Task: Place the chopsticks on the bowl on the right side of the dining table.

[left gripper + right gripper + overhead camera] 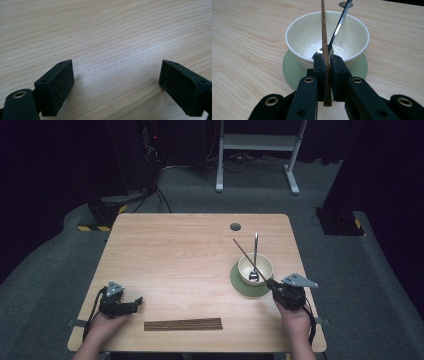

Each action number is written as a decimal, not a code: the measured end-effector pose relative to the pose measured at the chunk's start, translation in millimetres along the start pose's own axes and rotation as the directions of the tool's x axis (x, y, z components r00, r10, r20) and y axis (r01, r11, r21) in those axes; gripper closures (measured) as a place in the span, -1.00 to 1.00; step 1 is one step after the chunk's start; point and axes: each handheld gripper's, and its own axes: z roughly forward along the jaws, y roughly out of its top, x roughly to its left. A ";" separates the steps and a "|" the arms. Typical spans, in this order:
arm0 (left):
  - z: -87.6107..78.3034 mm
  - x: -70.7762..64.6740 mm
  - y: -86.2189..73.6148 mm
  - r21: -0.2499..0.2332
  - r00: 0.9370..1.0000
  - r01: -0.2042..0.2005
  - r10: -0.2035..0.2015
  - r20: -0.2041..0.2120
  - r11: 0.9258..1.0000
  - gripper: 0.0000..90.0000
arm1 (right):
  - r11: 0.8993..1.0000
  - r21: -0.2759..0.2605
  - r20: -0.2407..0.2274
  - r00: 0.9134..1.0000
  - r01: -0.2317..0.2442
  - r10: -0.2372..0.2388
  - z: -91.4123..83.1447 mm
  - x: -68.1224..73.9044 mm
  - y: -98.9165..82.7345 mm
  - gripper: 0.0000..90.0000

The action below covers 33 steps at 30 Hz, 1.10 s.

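Wooden table (180, 255); right claw (326, 65) clamps chopstick (324, 32) over bowl (299, 32); left claw (117, 82) agape, empty.

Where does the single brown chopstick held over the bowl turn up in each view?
High view: the chopstick runs from the right tool up and left, across the bowl, right of centre.
Left gripper view: not in it; bare table between open jaws.
Right gripper view: chopstick upright at centre, clamped between the jaws.
Shared landmark: the spoon leaning in the bowl.
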 end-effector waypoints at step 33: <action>-0.3 1.0 -0.4 -0.004 1.000 -0.006 0.006 0.004 1.000 -0.71 | 0.993 0.013 -0.193 0.974 0.120 -0.115 21.9 101.2 3.6 0.24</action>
